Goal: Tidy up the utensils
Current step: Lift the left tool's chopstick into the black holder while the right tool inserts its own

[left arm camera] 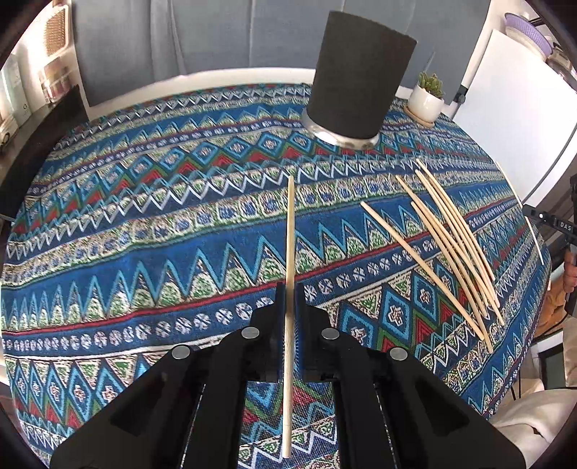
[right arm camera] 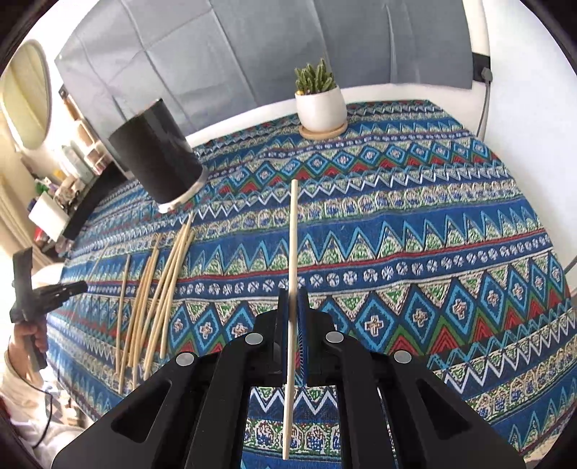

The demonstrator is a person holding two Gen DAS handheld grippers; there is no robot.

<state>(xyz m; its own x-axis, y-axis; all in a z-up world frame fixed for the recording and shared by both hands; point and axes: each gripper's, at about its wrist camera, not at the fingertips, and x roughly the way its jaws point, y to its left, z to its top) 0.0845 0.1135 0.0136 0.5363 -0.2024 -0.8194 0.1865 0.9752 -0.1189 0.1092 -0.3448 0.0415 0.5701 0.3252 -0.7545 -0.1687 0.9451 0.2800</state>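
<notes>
- The left hand-held gripper (left arm camera: 287, 292) is clamped on one chopstick (left arm camera: 289, 231).
- The right hand-held gripper (right arm camera: 294, 297) clamps another chopstick (right arm camera: 294, 231).
- The letters "DAS" (left arm camera: 565, 227) are readable at the left view's right edge.

Left wrist view: middle stretch of the held chopstick (left arm camera: 289, 231) hidden between the pads of the left gripper (left arm camera: 287, 288). Inside of the black holder (left arm camera: 355, 77) not visible; only its outer wall and metal base show. Purple basket (left arm camera: 527, 30) at upper right cut by the fisheye rim. Single chopstick (left arm camera: 534, 239) at far right too thin to tell if it lies on the cloth.

Right wrist view: second chopstick (right arm camera: 294, 259) partly hidden inside the right gripper (right arm camera: 293, 297). Shelf clutter (right arm camera: 59, 187) at left too small and blurred to identify. Hand (right arm camera: 27, 337) at the left edge cut off by the frame; the black tool it holds is only partly seen
</notes>
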